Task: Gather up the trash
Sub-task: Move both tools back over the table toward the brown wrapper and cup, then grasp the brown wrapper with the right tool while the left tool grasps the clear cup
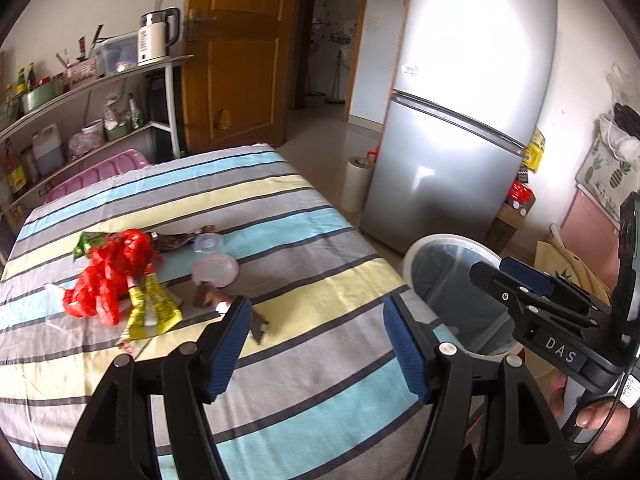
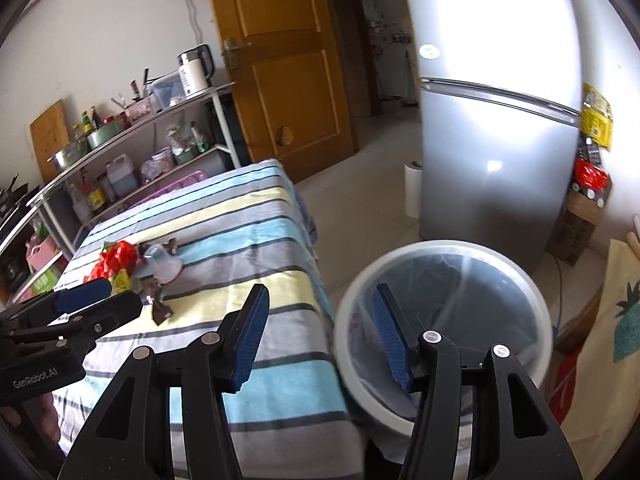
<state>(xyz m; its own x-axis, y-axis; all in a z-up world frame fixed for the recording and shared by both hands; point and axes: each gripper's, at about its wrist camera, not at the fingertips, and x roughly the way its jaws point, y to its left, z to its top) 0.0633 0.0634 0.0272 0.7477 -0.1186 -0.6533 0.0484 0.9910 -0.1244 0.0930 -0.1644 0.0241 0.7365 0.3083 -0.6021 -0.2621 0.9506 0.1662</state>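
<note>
A pile of trash lies on the striped tablecloth (image 1: 304, 240): a red plastic bag (image 1: 108, 276), yellow wrappers (image 1: 150, 312), a clear plastic cup (image 1: 212, 258) and brown wrappers (image 1: 208, 298). My left gripper (image 1: 316, 320) is open and empty, above the cloth to the right of the pile. A white trash bin (image 2: 440, 312) with a clear liner stands on the floor beside the table. My right gripper (image 2: 320, 308) is open and empty, over the gap between table edge and bin. The pile also shows in the right wrist view (image 2: 136, 268).
A silver fridge (image 1: 472, 100) stands behind the bin. A metal shelf (image 1: 80, 120) with a kettle, bottles and pots lines the left wall. A wooden door (image 1: 236, 52) is at the back. A paper roll (image 1: 356, 184) and a cardboard box (image 2: 576, 228) sit on the floor.
</note>
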